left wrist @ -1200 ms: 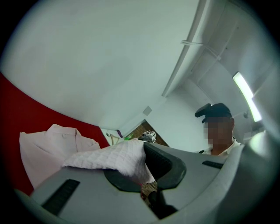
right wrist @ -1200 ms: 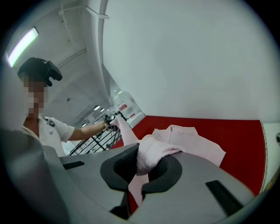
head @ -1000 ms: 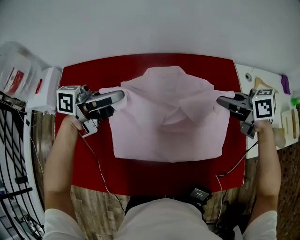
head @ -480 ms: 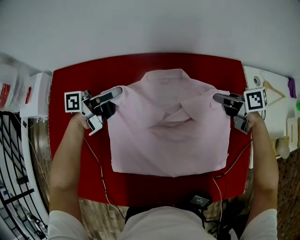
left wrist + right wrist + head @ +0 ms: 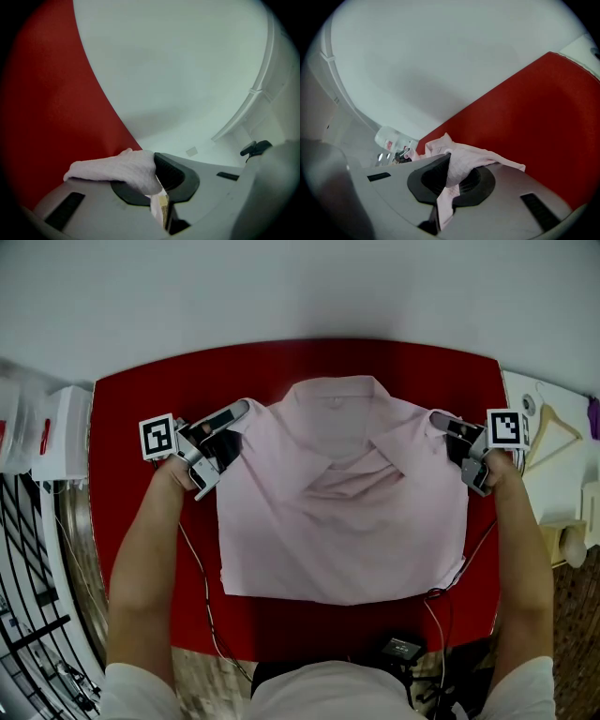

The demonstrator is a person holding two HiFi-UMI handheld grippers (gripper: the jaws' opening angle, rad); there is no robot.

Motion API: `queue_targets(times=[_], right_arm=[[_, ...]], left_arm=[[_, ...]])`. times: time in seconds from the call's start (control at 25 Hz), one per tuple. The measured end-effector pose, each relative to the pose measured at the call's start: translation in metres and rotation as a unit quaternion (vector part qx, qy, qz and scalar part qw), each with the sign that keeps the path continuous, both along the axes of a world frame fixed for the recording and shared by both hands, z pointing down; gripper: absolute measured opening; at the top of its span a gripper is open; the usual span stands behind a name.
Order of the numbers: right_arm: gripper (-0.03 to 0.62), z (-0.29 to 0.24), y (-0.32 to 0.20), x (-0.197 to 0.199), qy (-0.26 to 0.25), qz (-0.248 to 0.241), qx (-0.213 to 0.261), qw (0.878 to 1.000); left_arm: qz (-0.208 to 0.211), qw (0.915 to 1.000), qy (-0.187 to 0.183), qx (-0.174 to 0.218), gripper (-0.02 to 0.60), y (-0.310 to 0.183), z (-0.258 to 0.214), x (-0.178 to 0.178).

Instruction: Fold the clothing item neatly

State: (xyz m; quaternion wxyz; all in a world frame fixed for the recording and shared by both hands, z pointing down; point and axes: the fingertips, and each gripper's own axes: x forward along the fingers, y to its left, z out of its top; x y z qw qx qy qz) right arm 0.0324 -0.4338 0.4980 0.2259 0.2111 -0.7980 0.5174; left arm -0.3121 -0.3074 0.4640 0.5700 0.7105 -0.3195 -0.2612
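Observation:
A pale pink shirt [image 5: 342,512] lies spread on the red table cover [image 5: 141,465], collar toward the far edge, with a loose fold across its chest. My left gripper [image 5: 240,411] is shut on the shirt's left shoulder corner; pink cloth [image 5: 123,169] bunches over its jaws in the left gripper view. My right gripper [image 5: 439,419] is shut on the right shoulder corner, and cloth [image 5: 464,161] drapes out between its jaws in the right gripper view. Both grippers sit low, close to the cover.
A white box [image 5: 58,432] stands off the cover's left edge beside a black wire rack [image 5: 28,596]. At the right lie a wooden hanger [image 5: 553,432] and a cup [image 5: 569,545]. Cables [image 5: 197,577] trail toward a small black box [image 5: 401,649] at the near edge.
Both grippers have come down with the shoulder corners toward the cover. The lifted upper part of the shirt has settled flatter and wider. The hem has stayed near the front.

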Motion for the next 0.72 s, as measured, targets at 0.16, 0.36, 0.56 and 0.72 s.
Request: queue_targets(times=[0.16, 0.36, 0.56, 0.72], right_arm=[[0.023, 0.016, -0.006, 0.002, 0.004, 0.051, -0.017, 0.999], [0.063, 0.018, -0.014, 0.003, 0.006, 0.071, 0.002, 0.997], [0.146, 0.01, -0.019, 0.008, -0.014, 0.114, -0.004, 0.993], [0.149, 0.011, -0.02, 0.014, -0.001, 0.127, 0.001, 0.992]], left_arm=[[-0.021, 0.9998, 0.0, -0.007, 0.021, -0.008, 0.013, -0.003], [-0.028, 0.9994, -0.018, -0.008, 0.106, -0.007, 0.014, -0.006], [-0.02, 0.9983, -0.054, -0.005, 0.17, 0.0, 0.007, -0.01], [-0.021, 0.9951, -0.074, -0.062, 0.17, 0.002, 0.017, -0.015]])
